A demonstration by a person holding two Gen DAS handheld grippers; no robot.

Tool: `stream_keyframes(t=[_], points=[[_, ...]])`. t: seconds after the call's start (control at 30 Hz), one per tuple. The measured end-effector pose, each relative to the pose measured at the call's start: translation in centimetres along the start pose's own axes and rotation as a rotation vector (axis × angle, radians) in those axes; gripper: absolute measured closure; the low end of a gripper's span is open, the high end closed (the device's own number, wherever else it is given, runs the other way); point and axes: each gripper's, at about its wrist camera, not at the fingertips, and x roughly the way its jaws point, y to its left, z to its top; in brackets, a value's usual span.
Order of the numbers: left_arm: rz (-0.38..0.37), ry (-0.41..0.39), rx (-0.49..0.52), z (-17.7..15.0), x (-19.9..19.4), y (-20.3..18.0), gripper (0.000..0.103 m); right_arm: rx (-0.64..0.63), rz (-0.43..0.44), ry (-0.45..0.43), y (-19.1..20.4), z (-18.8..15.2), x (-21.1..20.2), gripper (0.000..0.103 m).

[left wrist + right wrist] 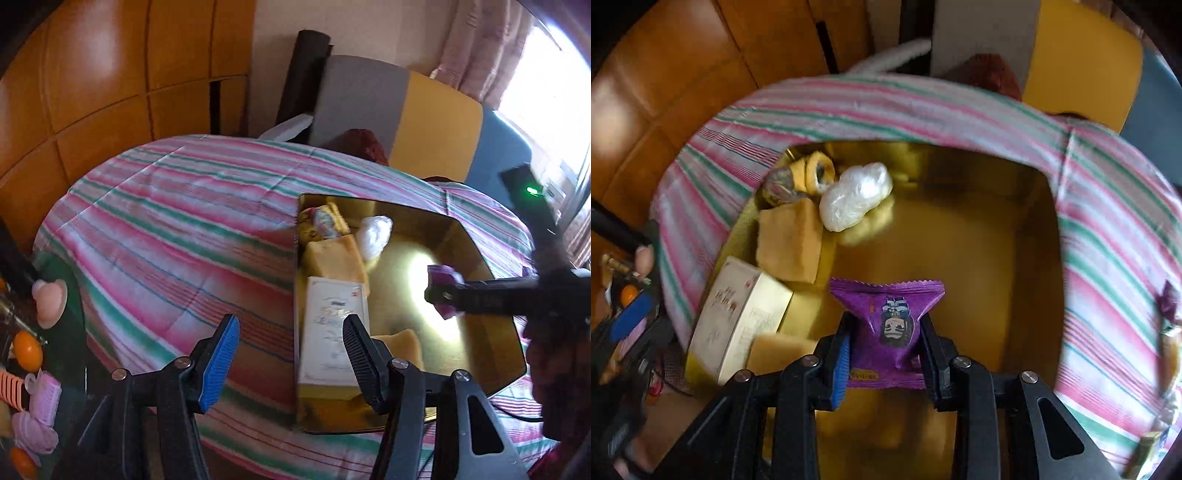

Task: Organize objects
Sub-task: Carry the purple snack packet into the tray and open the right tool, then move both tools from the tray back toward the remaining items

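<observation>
My right tongs [884,350] pinch the light, crinkly purple foil snack packet [886,317] mid-body; left tongs [291,354] gape empty.

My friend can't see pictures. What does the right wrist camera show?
The right gripper pinches a purple snack packet above a shiny gold box. The box sits on a striped cloth and holds a white box, yellow sponges and a clear plastic bundle.

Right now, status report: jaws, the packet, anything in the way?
Right gripper shut on purple snack packet, over gold box. Left gripper open, empty. Box floor below packet clear.
</observation>
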Motion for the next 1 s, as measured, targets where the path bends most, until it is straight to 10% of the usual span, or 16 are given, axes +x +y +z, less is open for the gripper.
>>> stream_keyframes(t=[0.27, 1.0], points=[[-0.005, 0.008, -0.020, -0.3, 0.5, 1.1, 0.044, 0.133, 0.098, -0.052, 0.1, 2.3, 2.9, 0.051], [-0.057, -0.035, 0.128, -0.5, -1.9, -4.7, 0.044, 0.015, -0.113, -0.257, -2.2, -6.9, -6.6, 0.031]])
